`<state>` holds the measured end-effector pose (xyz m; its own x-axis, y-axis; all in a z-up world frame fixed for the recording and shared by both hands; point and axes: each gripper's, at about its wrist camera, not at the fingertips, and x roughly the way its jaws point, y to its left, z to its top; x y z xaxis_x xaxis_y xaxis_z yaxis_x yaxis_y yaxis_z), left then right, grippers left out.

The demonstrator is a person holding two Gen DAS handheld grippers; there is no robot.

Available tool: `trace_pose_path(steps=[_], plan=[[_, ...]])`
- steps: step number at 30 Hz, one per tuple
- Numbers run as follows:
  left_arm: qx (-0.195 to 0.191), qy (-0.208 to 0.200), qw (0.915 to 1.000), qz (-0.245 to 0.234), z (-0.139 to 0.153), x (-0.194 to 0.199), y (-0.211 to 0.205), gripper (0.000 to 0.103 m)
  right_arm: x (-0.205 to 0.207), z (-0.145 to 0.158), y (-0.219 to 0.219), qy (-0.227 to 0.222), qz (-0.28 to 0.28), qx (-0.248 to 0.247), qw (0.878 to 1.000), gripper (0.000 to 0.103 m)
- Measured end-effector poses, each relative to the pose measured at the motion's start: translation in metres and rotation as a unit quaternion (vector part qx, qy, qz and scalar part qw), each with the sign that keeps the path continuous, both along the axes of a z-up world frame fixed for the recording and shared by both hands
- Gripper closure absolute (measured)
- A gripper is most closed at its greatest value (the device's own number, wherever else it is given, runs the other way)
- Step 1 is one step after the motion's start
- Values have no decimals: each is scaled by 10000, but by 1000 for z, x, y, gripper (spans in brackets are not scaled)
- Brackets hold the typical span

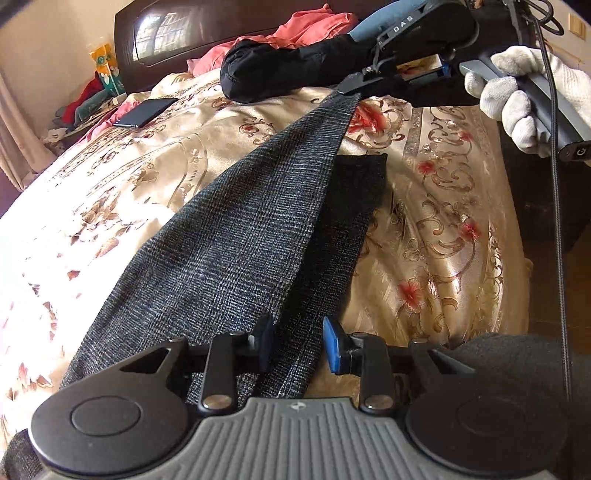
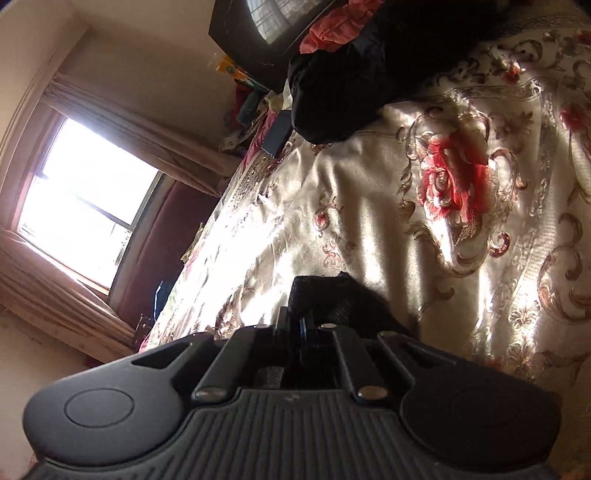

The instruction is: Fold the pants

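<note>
Sunlit bedroom, with a floral satin bedspread (image 1: 436,229) serving as the folding surface under a dark glossy headboard (image 1: 184,33).

Starting at the left gripper (image 1: 298,345): blue pads (image 1: 334,345) standing partly apart, with a bunched band of the grey checked pants (image 1: 236,236) running up between them; gripping loosely or merely bracketing the cloth, cannot tell which. Lying stretched from there in a long taut strip across the bed, one leg fanning out flat beside it on the spread.

Moving to the far end: right gripper (image 1: 349,86), held in a white-gloved hand (image 1: 524,99), pinching the narrow tip of that strip with jaws fully closed. Showing the same in the right wrist view, the right gripper's fingers pressed together on a dark tuft of fabric.

Further out: a black garment (image 1: 291,70) heaped near the pillows, pink bedding (image 1: 306,26) behind it, a dark phone (image 1: 146,112) lying flat on the spread, a yellow-green packet (image 1: 107,66) by the headboard.

Risks, as a judgement: pulling too hard on so small a pinch and losing the hem; cloth sliding through the half-open left pads; the slippery satin letting the lower leg creep and skew the fold; the trailing cable (image 1: 557,221) snagging.

Reading "DAS" on the right tool's body; packet print too small to make out.
</note>
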<state>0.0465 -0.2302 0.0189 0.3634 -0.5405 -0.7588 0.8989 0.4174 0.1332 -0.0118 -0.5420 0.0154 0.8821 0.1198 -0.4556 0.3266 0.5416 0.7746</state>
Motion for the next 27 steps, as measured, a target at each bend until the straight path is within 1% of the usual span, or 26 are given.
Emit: trace_pose_path(steps=[3,4,5,7,9,10,11,12,13,15,16,18,19,20,21,23,24,25,26,27], plan=[[105,70,9999,34,-12,1,-2,60,9,-42,-10,926,-69,75,9956,98],[122,44,9999,23,-14,0,-3,60,10,-52,-11,1045,-95,134,9944,98],[146,-19,9999,-13,-14,-3,-3,60,8,-55,-10,1000,-163,176,9947,97],[175,-107,9997,-94,-10,-8,0,60,5,-45,-6,872,-269,-1,9958,91],[177,-150,9997,-110,-4,-9,8,59,-1,-26,5,863,-291,-724,9932,87],[181,-209,9996,-96,-1,-9,16,59,-3,-17,13,912,-261,-1192,9883,87],[185,-254,9995,-63,1,-9,23,59,-5,-11,19,948,-228,-1537,9833,87],[190,-274,9994,6,3,-7,28,59,-7,-3,29,959,-137,-1914,9767,87],[195,-278,9994,75,4,-5,33,59,-9,5,44,890,126,-2283,9694,87],[232,-280,9990,246,3,-1,43,59,-8,15,74,720,738,-2795,9546,87],[261,-296,9987,318,1,1,47,59,-4,18,92,659,1068,-3045,9442,87],[306,-259,9982,442,-2,5,53,59,-1,21,125,626,1563,-3599,9177,89],[310,-238,9981,473,-2,6,54,59,0,22,138,593,1664,-3885,9044,89],[345,-248,9979,485,-4,7,55,59,0,23,143,590,1661,-4076,8960,87],[392,-265,9978,471,-8,7,55,59,2,24,143,632,1536,-4235,8905,85],[427,-276,9976,467,-11,8,51,59,12,21,125,921,1120,-4165,8975,85],[443,-270,9976,458,-13,9,49,59,18,18,109,1208,836,-4107,8998,83],[445,-264,9976,451,-14,9,48,59,21,18,93,1465,664,-4046,9002,82],[454,-272,9977,426,-13,8,48,60,18,25,90,1320,690,-4014,9037,82],[470,-318,9978,342,-12,6,49,60,12,34,95,921,907,-4047,9053,82]])
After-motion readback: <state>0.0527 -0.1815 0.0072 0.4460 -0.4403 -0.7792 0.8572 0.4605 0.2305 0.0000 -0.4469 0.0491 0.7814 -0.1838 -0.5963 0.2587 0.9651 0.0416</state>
